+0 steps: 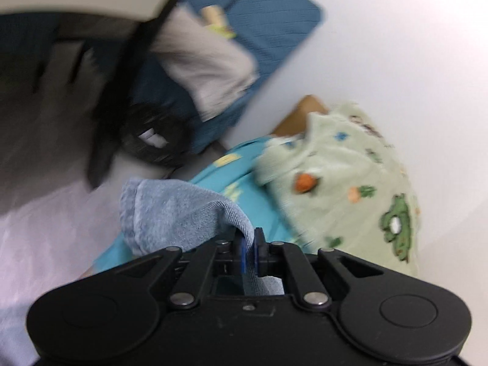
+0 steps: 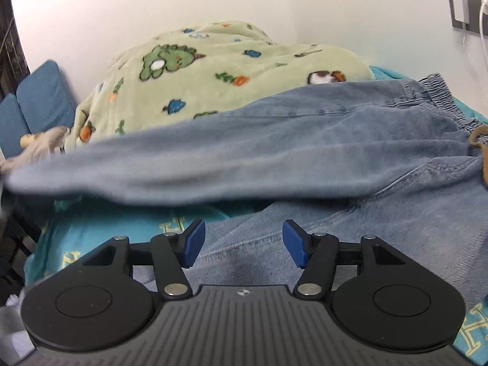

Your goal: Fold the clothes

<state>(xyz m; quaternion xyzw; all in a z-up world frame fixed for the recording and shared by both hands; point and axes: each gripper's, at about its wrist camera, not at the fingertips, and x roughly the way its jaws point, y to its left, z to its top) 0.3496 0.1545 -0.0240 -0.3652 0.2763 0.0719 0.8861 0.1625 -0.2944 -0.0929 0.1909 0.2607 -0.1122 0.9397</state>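
Two grippers, one pair of jeans point(image 2: 305, 140) (soft washed denim, elastic waistband far right of the right gripper). Left gripper point(image 1: 250, 251): clamped tight on a leg end, cloth bunched up and ahead-left of its pads. Right gripper point(image 2: 242, 244): parted about halfway, nothing between, hovering just over the other leg flat on the turquoise sheet point(image 2: 100, 222). Lifted leg stretched across ahead, sagging, probably in motion given the blur. Limp, fairly weighty, not slippery; best pinched at hems and waistband corners. Green fleece blanket point(image 2: 213, 70) heaped beyond.

Light-blue denim trousers point(image 2: 305, 140), one leg lifted off teal sheet point(image 2: 91, 238)
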